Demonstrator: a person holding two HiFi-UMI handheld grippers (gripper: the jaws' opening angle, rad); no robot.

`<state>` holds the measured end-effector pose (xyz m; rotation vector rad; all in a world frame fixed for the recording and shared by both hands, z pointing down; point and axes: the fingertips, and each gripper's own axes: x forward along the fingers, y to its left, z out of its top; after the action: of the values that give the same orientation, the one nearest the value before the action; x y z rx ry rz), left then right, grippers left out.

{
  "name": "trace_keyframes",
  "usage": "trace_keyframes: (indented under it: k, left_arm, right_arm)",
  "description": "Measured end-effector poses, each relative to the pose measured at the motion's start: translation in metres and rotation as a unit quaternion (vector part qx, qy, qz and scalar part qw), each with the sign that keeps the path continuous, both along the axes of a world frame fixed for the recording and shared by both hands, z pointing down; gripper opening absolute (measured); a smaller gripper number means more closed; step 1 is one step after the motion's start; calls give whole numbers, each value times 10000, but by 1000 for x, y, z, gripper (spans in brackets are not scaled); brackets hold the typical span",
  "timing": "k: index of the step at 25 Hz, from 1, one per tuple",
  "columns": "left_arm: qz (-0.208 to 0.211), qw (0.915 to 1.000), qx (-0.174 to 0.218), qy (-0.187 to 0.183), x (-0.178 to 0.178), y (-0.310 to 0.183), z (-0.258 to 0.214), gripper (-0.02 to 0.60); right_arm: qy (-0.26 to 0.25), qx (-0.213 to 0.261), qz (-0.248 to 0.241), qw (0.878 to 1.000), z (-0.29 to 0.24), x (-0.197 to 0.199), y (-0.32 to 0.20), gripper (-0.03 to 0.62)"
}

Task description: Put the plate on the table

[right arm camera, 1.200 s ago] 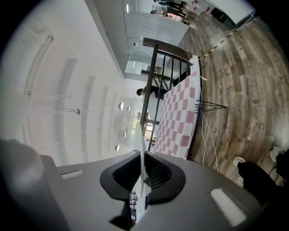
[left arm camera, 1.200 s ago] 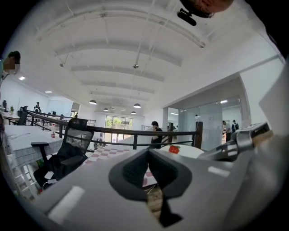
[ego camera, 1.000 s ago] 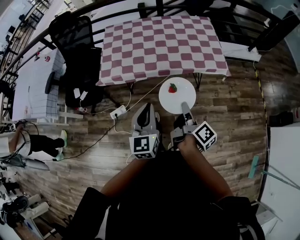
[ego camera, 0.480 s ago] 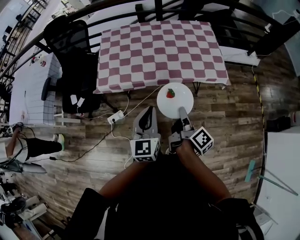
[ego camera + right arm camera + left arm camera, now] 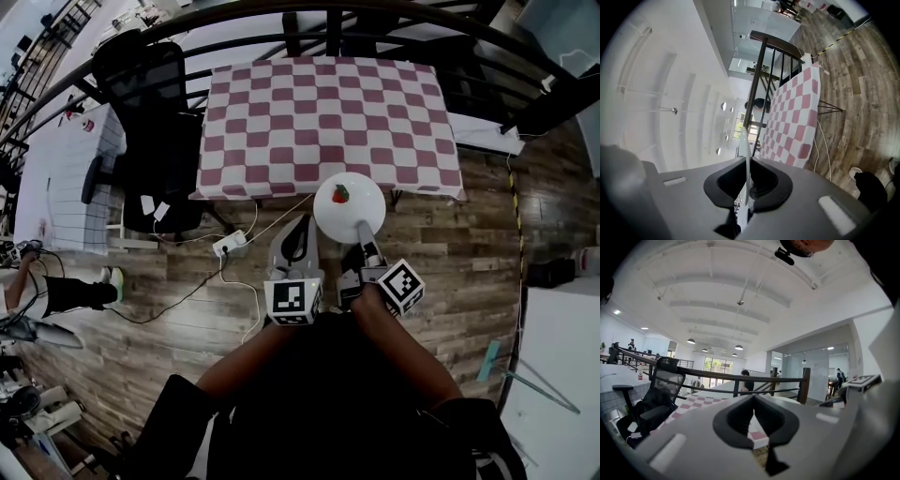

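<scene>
- The right hand-held gripper [image 5: 361, 228] is clamped narrow on the near rim of the white plate [image 5: 349, 211]. In the right gripper view the rim runs edge-on between its pads.
- The plate is in the air over the wooden floor [image 5: 450, 244], just in front of the near edge of the tabletop [image 5: 328, 103] and not yet above the checked cloth. A small red fruit [image 5: 340, 194], seemingly a strawberry, lies on the plate's far half.
- The left hand-held gripper [image 5: 298, 225] hangs beside the right, jaws together with nothing between them, and takes no part in the carry.
- The step in hand looks like bringing the plate over the tabletop. A grip on one side of the rim leaves the far side free to dip, so the plate should travel level and unhurried, or the fruit may roll off.
- The plate should pass well beyond the near edge before it is lowered, then go down flat on the open middle of the cloth.
- The jaws should open only once the base rests fully on the cloth, then draw back level so the plate is not dragged.
- A power strip [image 5: 234, 242] and its cable lie on the floor near the path and are worth stepping around.
</scene>
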<state>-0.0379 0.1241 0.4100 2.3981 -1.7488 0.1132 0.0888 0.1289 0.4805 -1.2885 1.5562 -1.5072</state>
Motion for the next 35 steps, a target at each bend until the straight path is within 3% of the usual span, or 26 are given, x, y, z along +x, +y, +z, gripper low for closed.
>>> trace_keyframes:
  k: [6, 14, 18, 21, 25, 35]
  left_arm:
    - [82, 9999, 64, 50, -7, -41, -10, 9]
    - [365, 9990, 273, 23, -15, -75, -39, 9]
    - [544, 9975, 455, -53, -27, -113, -34, 9]
    - [623, 9974, 362, -24, -37, -134, -26, 9]
    - [696, 9971, 304, 5, -44, -151, -22, 9]
    - [759, 9969, 226, 33, -52, -168, -7, 9]
  right_arm:
    - [73, -45, -76, 9999, -8, -13, -37, 18]
    - [67, 88, 240, 9997, -27, -15, -62, 18]
    - [79, -89, 366, 9993, -4, -28, -96, 18]
    - [10, 39, 450, 9990, -2, -37, -118, 18]
    - [170, -224, 513, 9983, 5, -41, -123, 18]
    - [219, -258, 342, 9988, 18, -54, -144, 18]
